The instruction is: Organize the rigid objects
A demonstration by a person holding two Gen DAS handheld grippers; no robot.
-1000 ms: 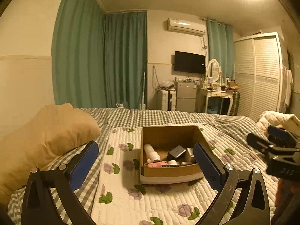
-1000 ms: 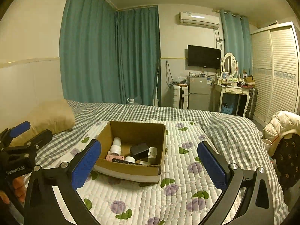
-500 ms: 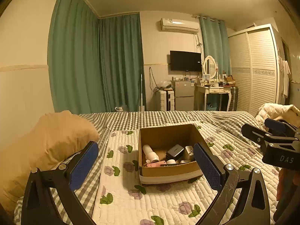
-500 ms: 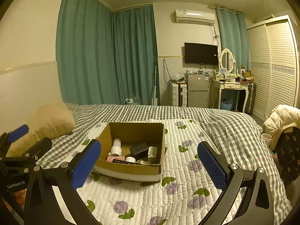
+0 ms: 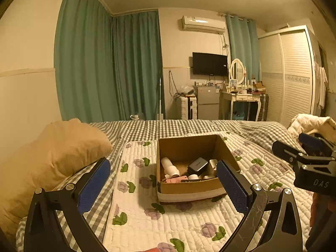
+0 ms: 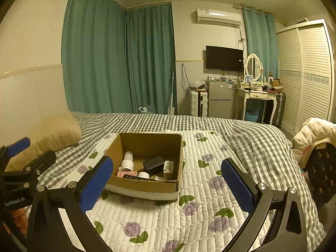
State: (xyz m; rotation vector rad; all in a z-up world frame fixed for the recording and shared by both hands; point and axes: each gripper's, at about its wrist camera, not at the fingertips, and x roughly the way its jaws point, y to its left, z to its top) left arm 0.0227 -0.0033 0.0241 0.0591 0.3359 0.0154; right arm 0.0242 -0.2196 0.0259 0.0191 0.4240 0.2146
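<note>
An open cardboard box sits on a white floral quilt on the bed. Inside lie a white bottle, a black case, a pink item, a small white device and other small pieces. My left gripper is open and empty, held in front of the box. My right gripper is open and empty, also in front of the box. Each gripper shows at the edge of the other's view.
A tan pillow lies left of the quilt. The grey checked bedspread extends right and behind. A chair with a cream jacket stands at the right. A fridge, dressing table and wardrobe line the far wall.
Both grippers have tilted slightly upward and shifted a little, so the box sits lower in both views. Both stay open and empty.
</note>
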